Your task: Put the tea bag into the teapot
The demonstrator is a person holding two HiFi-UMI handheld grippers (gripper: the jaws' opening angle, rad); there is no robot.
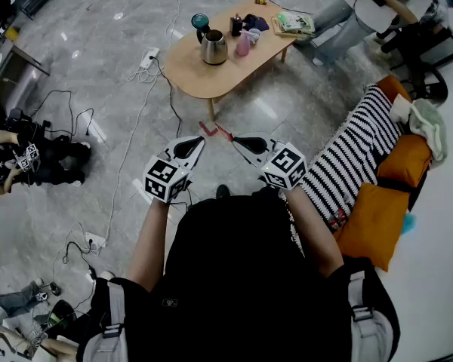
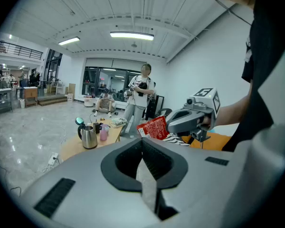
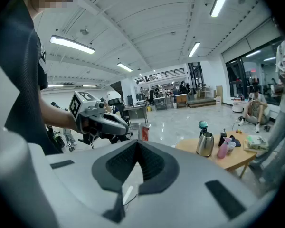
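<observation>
A red tea bag packet (image 1: 214, 132) hangs in the air in front of me, pinched from both sides. My left gripper (image 1: 203, 137) is shut on its left end and my right gripper (image 1: 233, 138) is shut on its right end. In the left gripper view the packet (image 2: 154, 128) shows just past my jaws, beside the right gripper (image 2: 171, 126). In the right gripper view it is a thin red edge (image 3: 143, 132), and a white tag on a string (image 3: 128, 194) lies in the jaw hollow. The steel teapot (image 1: 214, 47) stands far ahead on the wooden table (image 1: 200, 80), its teal lid (image 1: 200, 21) raised.
A pink bottle (image 1: 243, 45), cups and a magazine (image 1: 294, 23) share the table. Cables and a power strip (image 1: 149, 57) lie on the grey floor. A sofa with a striped blanket (image 1: 355, 157) and orange cushions (image 1: 374, 221) is at my right. People sit at the top right and far left.
</observation>
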